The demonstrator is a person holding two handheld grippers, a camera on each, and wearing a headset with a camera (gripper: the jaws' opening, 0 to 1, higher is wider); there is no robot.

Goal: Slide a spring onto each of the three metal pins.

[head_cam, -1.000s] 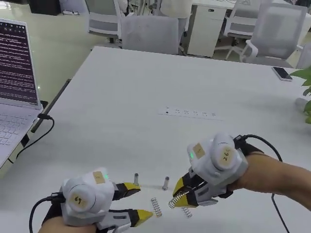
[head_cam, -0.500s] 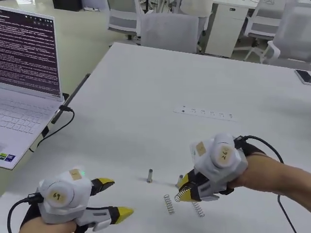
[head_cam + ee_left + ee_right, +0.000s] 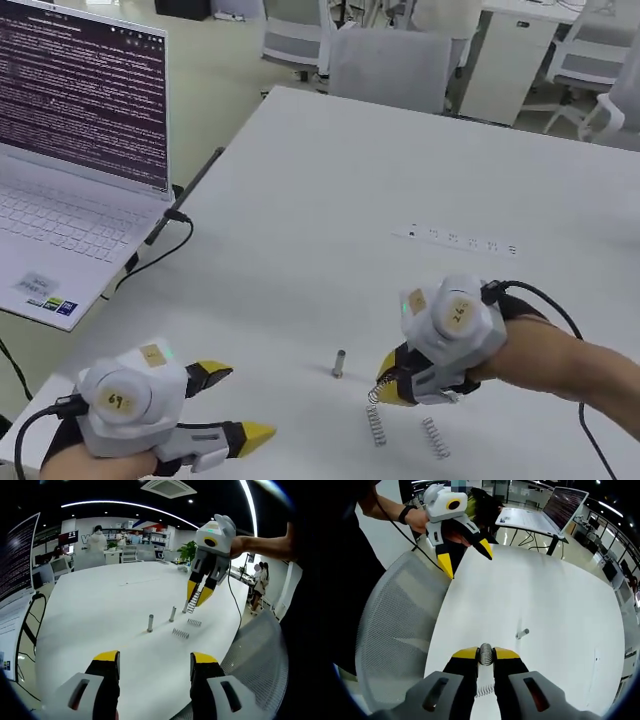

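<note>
My right gripper (image 3: 388, 388) is shut on a spring (image 3: 377, 393) and holds it tilted just above the white table (image 3: 300, 200). In the left gripper view, that spring (image 3: 195, 598) hangs with its lower end close to the rightmost of three upright metal pins (image 3: 172, 614). A bare pin (image 3: 339, 363) stands just left of the gripper. Two loose springs (image 3: 376, 424) lie flat in front of the pins. My left gripper (image 3: 235, 403) is open and empty, well left of the pins. In the right gripper view, my jaws pinch the spring (image 3: 485, 654).
An open laptop (image 3: 80, 150) sits at the table's left edge, with a black cable (image 3: 165, 235) trailing beside it. A flush power strip (image 3: 462, 242) lies behind the pins. Office chairs (image 3: 385, 65) stand beyond the far edge. The near table edge is right by both grippers.
The head camera has swung, shifting the whole scene. My left gripper has drawn back leftward from the pins. My right gripper keeps the spring, close by the right-hand pins.
</note>
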